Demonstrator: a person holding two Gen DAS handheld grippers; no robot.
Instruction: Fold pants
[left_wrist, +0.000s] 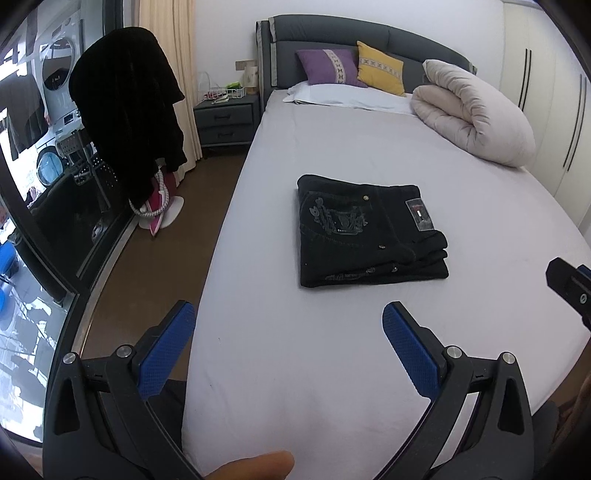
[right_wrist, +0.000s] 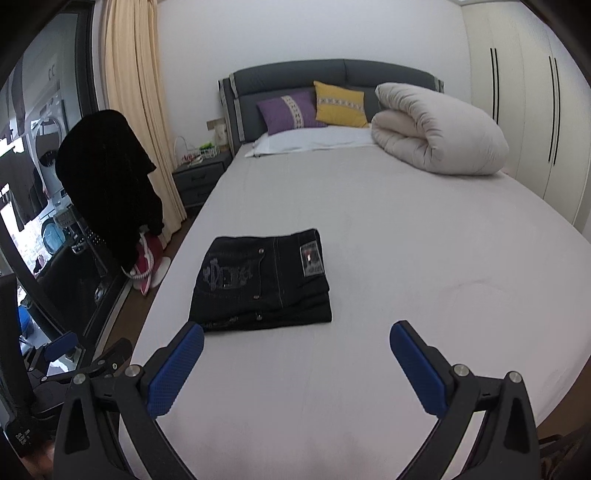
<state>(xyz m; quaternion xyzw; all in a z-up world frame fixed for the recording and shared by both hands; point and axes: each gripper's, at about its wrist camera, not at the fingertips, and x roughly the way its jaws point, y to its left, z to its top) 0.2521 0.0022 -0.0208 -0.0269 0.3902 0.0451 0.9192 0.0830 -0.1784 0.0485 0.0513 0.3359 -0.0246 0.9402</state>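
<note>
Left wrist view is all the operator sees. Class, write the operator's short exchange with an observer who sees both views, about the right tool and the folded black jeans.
Operator: I see only a corner of the right tool. Is it open?
Observer: Yes. The right wrist view shows its jaws spread wide, with nothing held between them.
Operator: Where are the folded black jeans from there?
Observer: Just ahead, mostly left of its centre line. Only bare bed sheet shows between its blue pads.
</note>
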